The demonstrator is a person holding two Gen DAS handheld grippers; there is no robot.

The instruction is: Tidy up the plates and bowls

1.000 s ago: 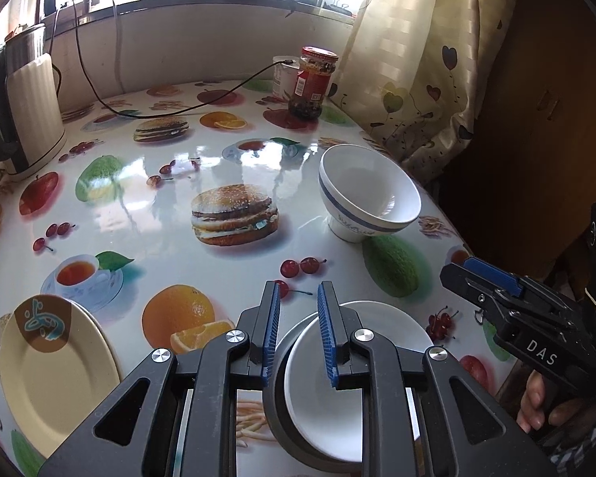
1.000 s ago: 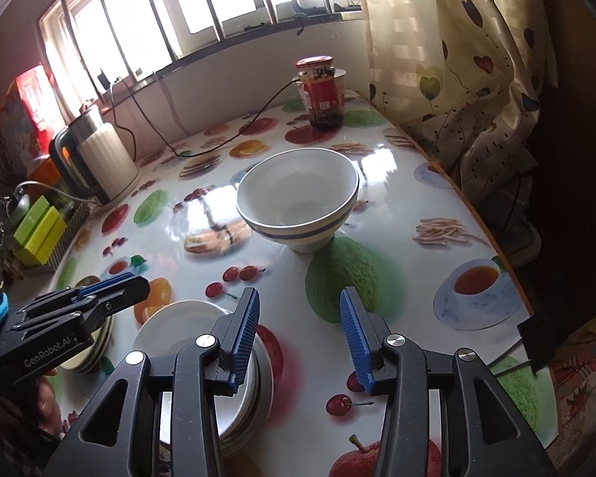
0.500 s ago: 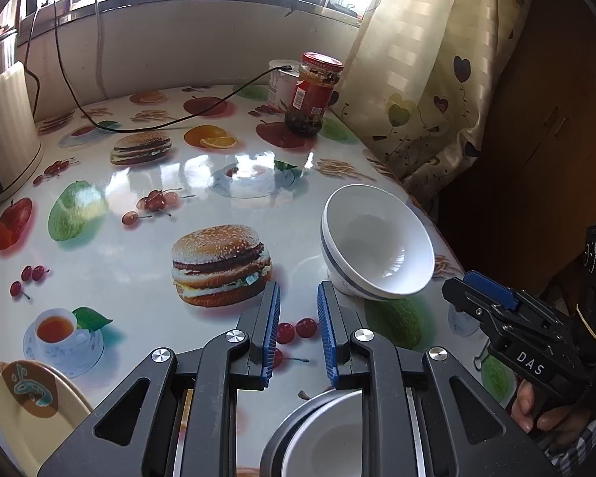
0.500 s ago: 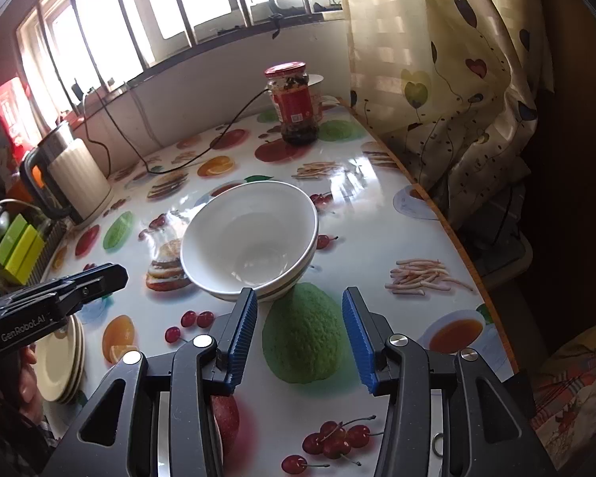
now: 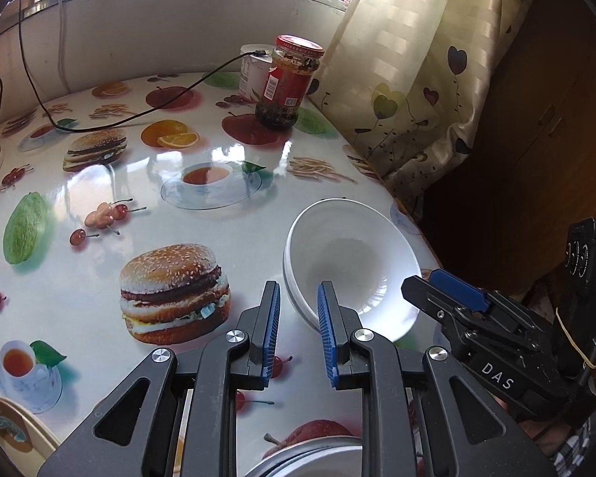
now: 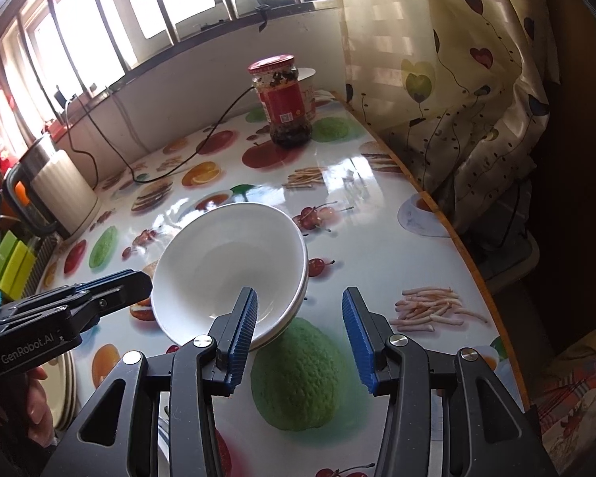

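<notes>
A white bowl with a blue band stands on the printed table near its right edge; it also shows in the right wrist view. My left gripper is open and empty, its fingers just short of the bowl's near left rim. My right gripper is open wide and empty at the bowl's near right rim, its left finger overlapping the rim. A stack of white plates lies under my left gripper. A cream plate with a blue mark sits at the lower left.
A red-lidded jar and a white cup stand at the back. A black cable crosses the table. A cream kettle stands at the left. A curtain hangs along the table's right edge.
Both grippers moved forward over the table toward the bowl. The plate stack slid back under the left gripper. The bowl now sits right at both sets of fingertips. Both stay open.
</notes>
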